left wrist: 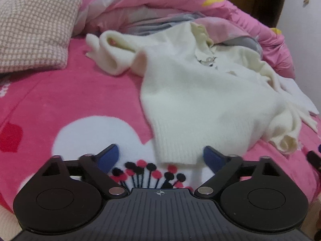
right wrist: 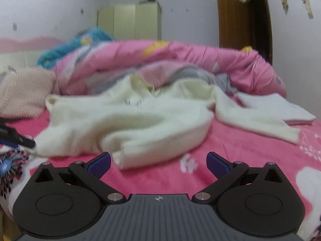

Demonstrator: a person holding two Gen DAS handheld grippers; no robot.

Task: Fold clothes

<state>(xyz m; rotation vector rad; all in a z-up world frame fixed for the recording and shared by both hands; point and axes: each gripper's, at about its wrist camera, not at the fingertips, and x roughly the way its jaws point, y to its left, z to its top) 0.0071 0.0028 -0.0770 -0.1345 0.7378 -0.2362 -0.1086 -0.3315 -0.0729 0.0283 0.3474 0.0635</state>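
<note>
Cream sweater [left wrist: 200,92] fills centre frame, its ribbed hem lying between the spread, empty fingers of the left gripper [left wrist: 160,156]; right gripper [right wrist: 158,163] likewise apart.

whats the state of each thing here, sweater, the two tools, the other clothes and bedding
cream sweater: unfolded, spread rumpled on the bed, ribbed hem nearest the left tool
left tool: open, hem corner between its fingers, not pinched
right tool: open, holds nothing, sweater edge just ahead
checked garment: folded, lying apart from the sweater
white cloth: folded flat beside a sleeve
pink quilt: bunched up behind the sweater
wooden door: open
</note>
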